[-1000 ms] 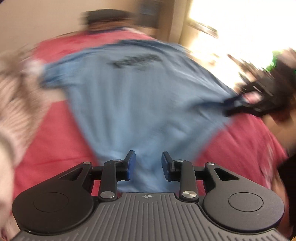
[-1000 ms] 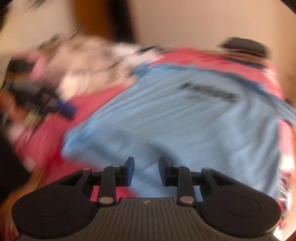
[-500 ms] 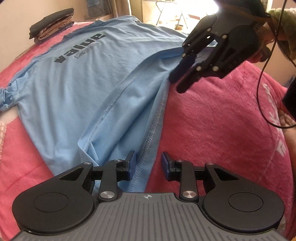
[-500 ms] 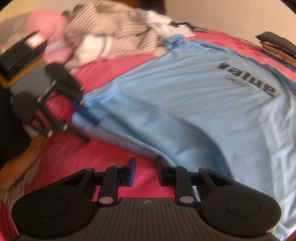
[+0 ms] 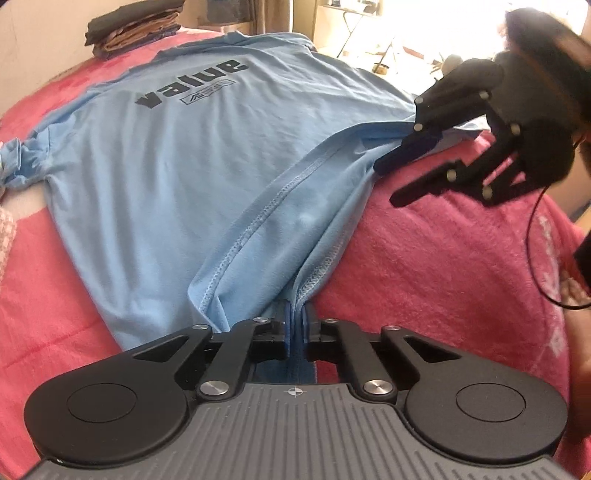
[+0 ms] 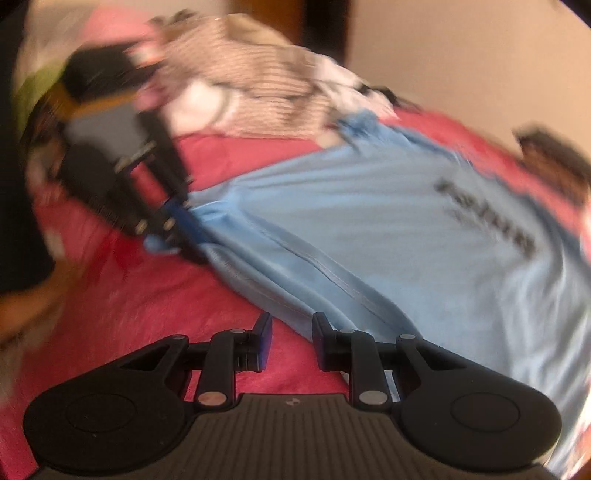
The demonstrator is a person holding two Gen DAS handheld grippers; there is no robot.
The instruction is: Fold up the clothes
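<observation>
The light-blue T-shirt (image 5: 177,155) is spread print-side up on the pink blanket (image 5: 443,266) of the bed, ahead of both tongs. Its bottom hem is now clenched between the left tongs (image 5: 294,326); half a second ago those jaws stood apart just short of the hem, so the grasp has only just been made. From the pinch, the fabric is drawn into a raised ridge running forward and to the right, toward the right tongs (image 5: 410,162).

The right tongs are seen at the other end of the same hem with their jaws spread; in their own blurred view a gap is visible between the fingers, with the cloth edge lying against the right finger (image 6: 321,332) and not yet nipped. They have been brought nearer to the hem than they were half a second ago, and the blur suggests motion.

One corner is thus secured and the other is judged to be about to be taken, which a lengthwise fold would require. A stack of folded clothes (image 5: 133,29) lies far ahead and left of the left tongs; an unsorted heap (image 6: 258,96) lies ahead and left of the right tongs.
</observation>
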